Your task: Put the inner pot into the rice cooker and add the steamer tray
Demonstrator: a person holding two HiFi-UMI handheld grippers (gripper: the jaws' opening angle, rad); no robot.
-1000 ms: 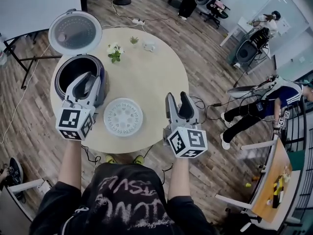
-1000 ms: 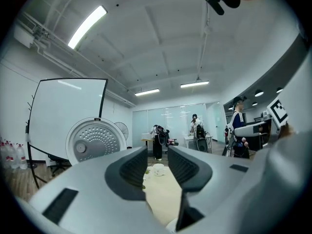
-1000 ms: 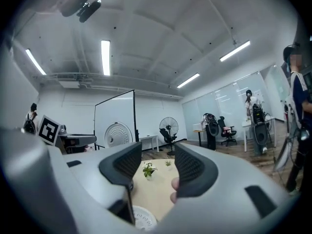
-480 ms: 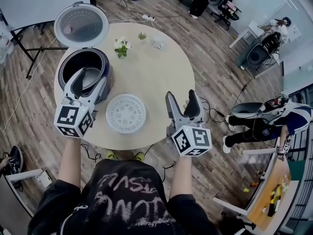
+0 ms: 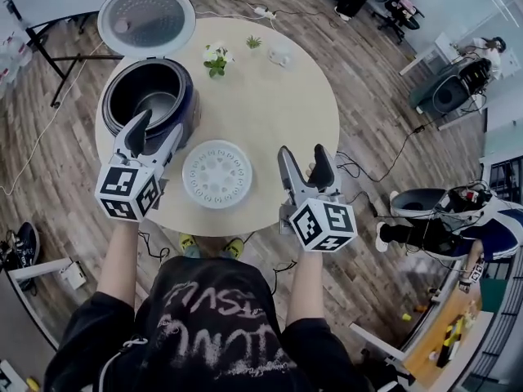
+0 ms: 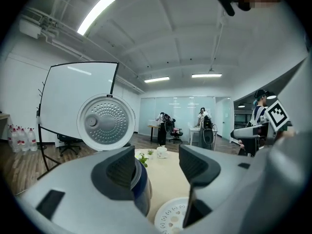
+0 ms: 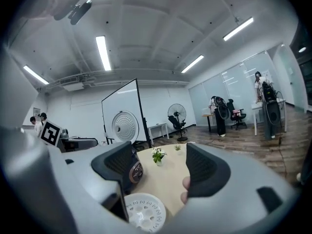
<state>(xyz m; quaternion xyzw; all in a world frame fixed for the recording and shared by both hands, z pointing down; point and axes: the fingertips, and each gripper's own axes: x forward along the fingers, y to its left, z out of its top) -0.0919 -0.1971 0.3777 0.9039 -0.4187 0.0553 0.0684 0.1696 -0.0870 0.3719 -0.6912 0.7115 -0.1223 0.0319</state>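
In the head view we find the rice cooker (image 5: 151,96) at the left edge of the table (image 5: 278,113). Its lid (image 5: 147,16) is thrown back, and the grey metal lining inside we take for the inner pot (image 5: 159,104), already seated (the angle leaves its rim hard to trace). The steamer tray (image 5: 216,174) lies flat by the table's near edge, between the two grippers and touched by neither. The left gripper (image 5: 158,126) hangs over the cooker's near side, and the right gripper (image 5: 302,155) over the table's near right edge.

In the left gripper view, the jaws have just been opening and stand released, with nothing between them. The cooker's blue wall shows behind one jaw and the tray lies below.

In the right gripper view we read the same. The jaws have just been opening, are wide apart and empty, and the tray lies low on the table beyond them.

We judge the first half done. The tray is still to be picked up and set into the pot.
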